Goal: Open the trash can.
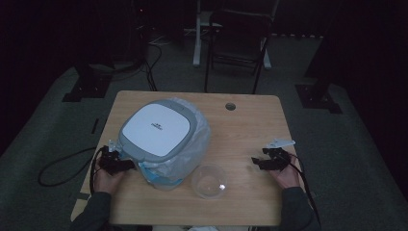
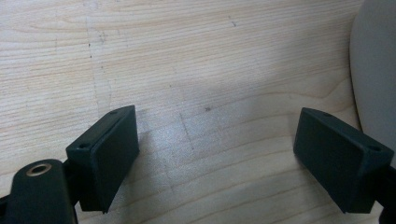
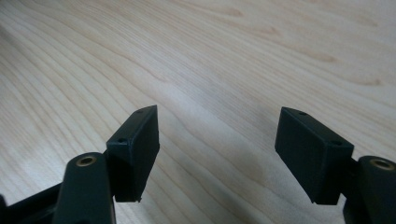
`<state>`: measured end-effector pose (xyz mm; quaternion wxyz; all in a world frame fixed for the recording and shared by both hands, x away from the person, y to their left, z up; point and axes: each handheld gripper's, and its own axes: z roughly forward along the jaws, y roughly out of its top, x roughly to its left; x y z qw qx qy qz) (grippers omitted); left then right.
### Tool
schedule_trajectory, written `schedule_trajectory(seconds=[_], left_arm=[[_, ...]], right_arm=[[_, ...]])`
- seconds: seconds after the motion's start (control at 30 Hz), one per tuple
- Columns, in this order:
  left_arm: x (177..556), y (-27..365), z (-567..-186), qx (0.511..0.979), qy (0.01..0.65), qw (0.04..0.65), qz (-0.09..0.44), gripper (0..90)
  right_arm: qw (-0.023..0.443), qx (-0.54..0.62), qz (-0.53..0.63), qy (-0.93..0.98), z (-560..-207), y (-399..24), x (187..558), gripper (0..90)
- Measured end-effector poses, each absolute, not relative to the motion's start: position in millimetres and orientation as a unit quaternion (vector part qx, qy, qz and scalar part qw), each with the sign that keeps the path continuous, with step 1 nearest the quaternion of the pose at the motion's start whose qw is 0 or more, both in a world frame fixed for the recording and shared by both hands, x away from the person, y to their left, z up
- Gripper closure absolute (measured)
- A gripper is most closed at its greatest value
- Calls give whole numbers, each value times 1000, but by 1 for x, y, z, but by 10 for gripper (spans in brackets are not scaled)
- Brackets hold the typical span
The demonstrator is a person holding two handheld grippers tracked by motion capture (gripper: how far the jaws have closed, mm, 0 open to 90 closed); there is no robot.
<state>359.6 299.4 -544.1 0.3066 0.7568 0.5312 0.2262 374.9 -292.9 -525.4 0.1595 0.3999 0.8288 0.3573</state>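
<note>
A white and grey square appliance (image 1: 156, 129) lies on a clear plastic bag (image 1: 190, 149) at the left middle of the wooden table (image 1: 240, 130). A clear plastic bowl (image 1: 209, 181) stands near the front edge. My left gripper (image 1: 126, 165) rests on the table beside the appliance's near left corner; its jaws stand wide apart over bare wood (image 2: 215, 135), and the grey edge of the appliance (image 2: 373, 74) shows at the right. My right gripper (image 1: 256, 162) sits at the right of the table, open (image 3: 217, 154), with nothing between its jaws.
A round cable hole (image 1: 230, 106) is in the table's far edge. A black folding chair (image 1: 238, 43) stands on the floor behind the table. A black cable (image 1: 57, 166) loops on the floor at the left.
</note>
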Motion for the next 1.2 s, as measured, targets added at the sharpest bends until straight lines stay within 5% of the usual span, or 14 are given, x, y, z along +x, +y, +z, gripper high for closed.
schedule_trajectory(seconds=[1.2], left_arm=[[359, 299, -544, 755, 534, 306, 228, 163]], right_arm=[[189, 400, 368, 817, -475, -277, 378, 307]])
